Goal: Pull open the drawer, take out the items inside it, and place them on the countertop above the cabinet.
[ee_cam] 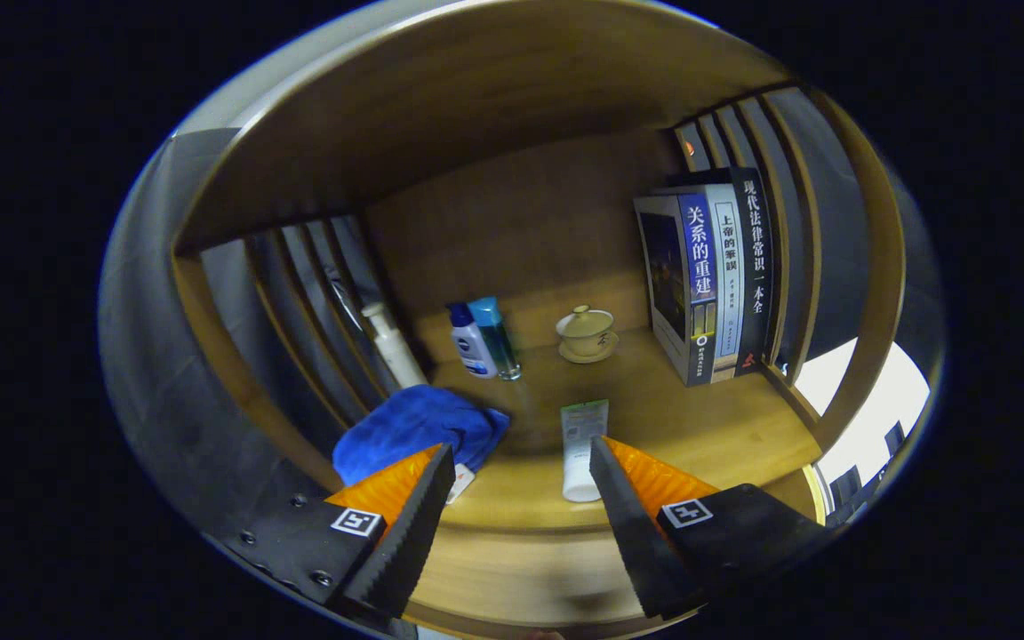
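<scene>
Gripper [521,458] released, fingers spread wide, nothing between them. It's aimed at the countertop [708,436], not at a drawer; no drawer visible from here, so I can't tell whether it's open or what's left inside.

On the countertop: tube [581,449] lying flat near the front edge, cap end toward the gripper, just inside the right finger. Blue cloth [419,427] bunched at the front-left, with a small white item [461,483] poking out from under it by the left fingertip. My read: those are the drawer items, already placed.

Risks:
- Right finger sits very close to the tube. Any sideways drift probably rolls it off the front edge.
- Left finger could snag the cloth on pull-back and drag it, plus whatever's under it, off the counter.
- Free space is tight for further drops.

Back of the countertop: pump bottle [390,342] at the left slats, two small bottles [483,340] together, lidded cup [586,332] on its saucer mid-back, books [708,284] upright at the right slats. Cup is the fragile one, so keep placements forward of it. The shelf above limits approach height.
</scene>
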Motion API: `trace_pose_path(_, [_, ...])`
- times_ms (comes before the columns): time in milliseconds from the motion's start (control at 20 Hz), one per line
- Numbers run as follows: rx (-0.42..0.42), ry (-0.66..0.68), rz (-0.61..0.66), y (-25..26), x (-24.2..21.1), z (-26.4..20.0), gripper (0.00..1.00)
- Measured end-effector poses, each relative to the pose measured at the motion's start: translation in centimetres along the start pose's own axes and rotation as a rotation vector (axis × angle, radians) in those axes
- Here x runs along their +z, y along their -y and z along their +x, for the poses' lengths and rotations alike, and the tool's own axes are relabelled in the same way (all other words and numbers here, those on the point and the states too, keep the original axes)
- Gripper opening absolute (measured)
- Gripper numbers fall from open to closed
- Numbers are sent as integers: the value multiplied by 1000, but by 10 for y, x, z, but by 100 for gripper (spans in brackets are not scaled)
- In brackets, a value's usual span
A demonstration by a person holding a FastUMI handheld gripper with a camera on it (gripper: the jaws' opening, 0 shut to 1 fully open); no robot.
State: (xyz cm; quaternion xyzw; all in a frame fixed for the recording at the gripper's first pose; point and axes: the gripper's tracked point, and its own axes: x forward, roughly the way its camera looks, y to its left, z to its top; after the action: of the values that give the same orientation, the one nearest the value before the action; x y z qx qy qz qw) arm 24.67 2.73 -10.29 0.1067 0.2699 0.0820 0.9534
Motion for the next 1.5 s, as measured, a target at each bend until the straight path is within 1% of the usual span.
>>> trace_pose_path(50, [24, 13, -16, -6, -2, -11, 99])
trace_pose_path(250, [39, 103, -95, -15, -3, -57, 98])
trace_pose_path(350, [42, 137, -116, -23, -9, -77, 99])
trace_pose_path(550, [65, 203, -96, -39, -20, -112, 98])
trace_pose_path(650, [64, 229, -102, -41, -27, -123, 98])
trace_pose_path(800, [28, 282, -133, -38, -43, -137, 98])
trace_pose_path(1100, [26, 337, -156, -47, -86, -148, 98])
trace_pose_path(1350, [-37, 363, -189, -32, -121, -148, 98])
trace_pose_path(1500, [-37, 356, -187, -31, -145, -140, 98])
